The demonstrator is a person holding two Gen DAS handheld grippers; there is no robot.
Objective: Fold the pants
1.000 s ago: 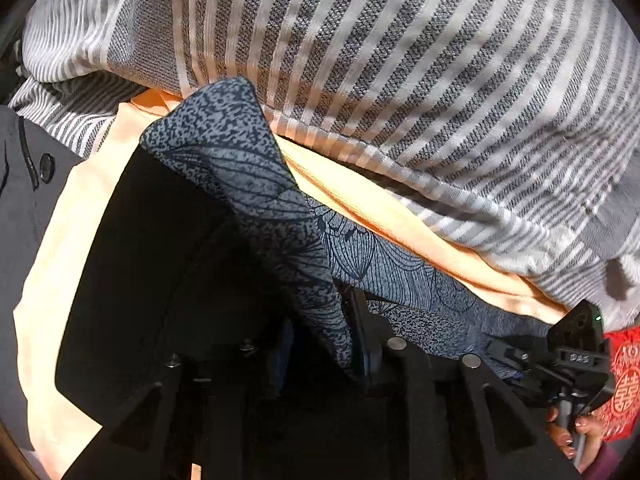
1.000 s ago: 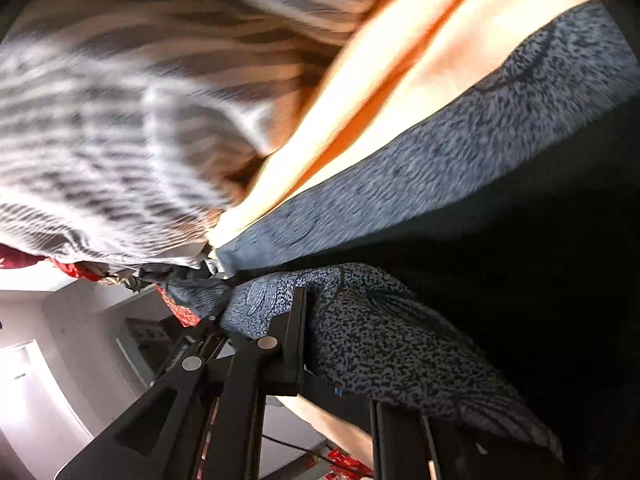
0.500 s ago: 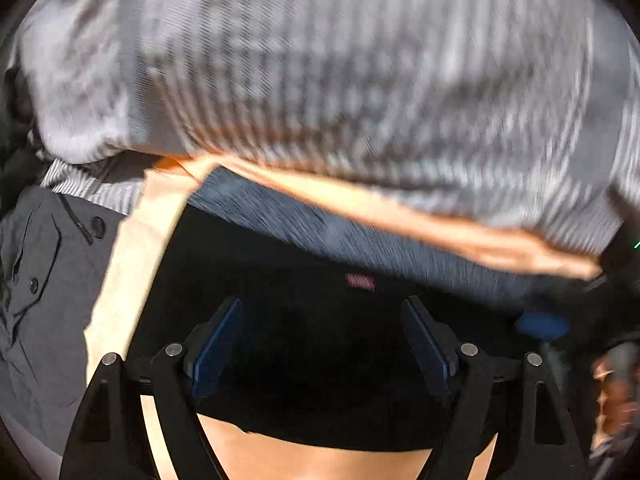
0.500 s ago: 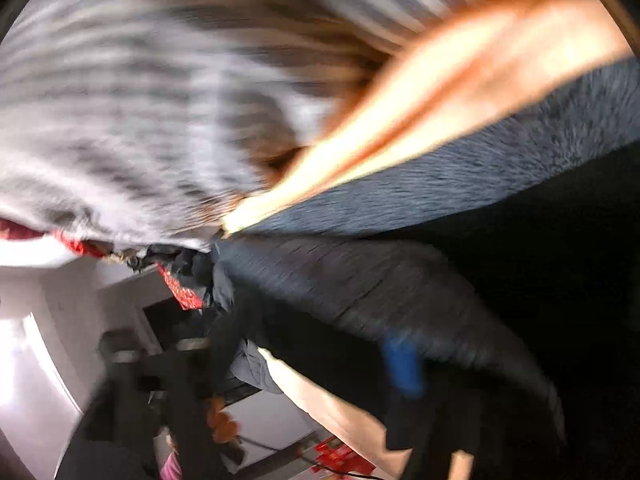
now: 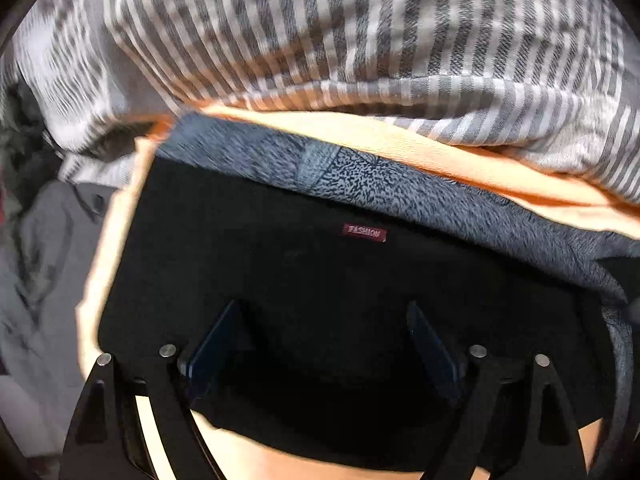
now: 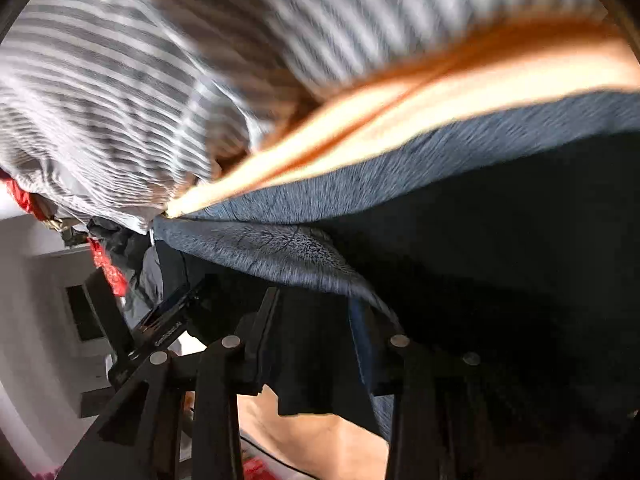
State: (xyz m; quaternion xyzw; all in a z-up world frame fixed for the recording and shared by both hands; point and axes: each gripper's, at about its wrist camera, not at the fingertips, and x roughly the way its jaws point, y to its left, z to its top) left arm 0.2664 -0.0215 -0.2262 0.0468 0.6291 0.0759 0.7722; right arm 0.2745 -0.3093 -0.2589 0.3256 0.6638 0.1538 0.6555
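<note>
The pants [image 5: 400, 196] are grey-blue patterned cloth with a black waistband [image 5: 304, 276] and a red "FASHION" label [image 5: 365, 232]. They lie folded on an orange cloth [image 5: 400, 144]. My left gripper [image 5: 324, 336] is open above the black waistband, holding nothing. In the right wrist view the pants [image 6: 400, 184] show as a patterned edge over black cloth [image 6: 500, 260]. My right gripper [image 6: 312, 320] is open, with the patterned fold draped just beyond and over the fingertips [image 6: 362, 336].
A grey-and-white striped quilt [image 5: 340, 40] rises behind the pants and also fills the top of the right wrist view [image 6: 140, 100]. A grey garment [image 5: 44, 260] lies at the left. Red cloth [image 6: 106, 268] and a room wall show at lower left of the right view.
Both grippers have let go of the patterned cloth and opened. The lifted pants fold has dropped flat onto the black waistband. The left camera has drawn back.
</note>
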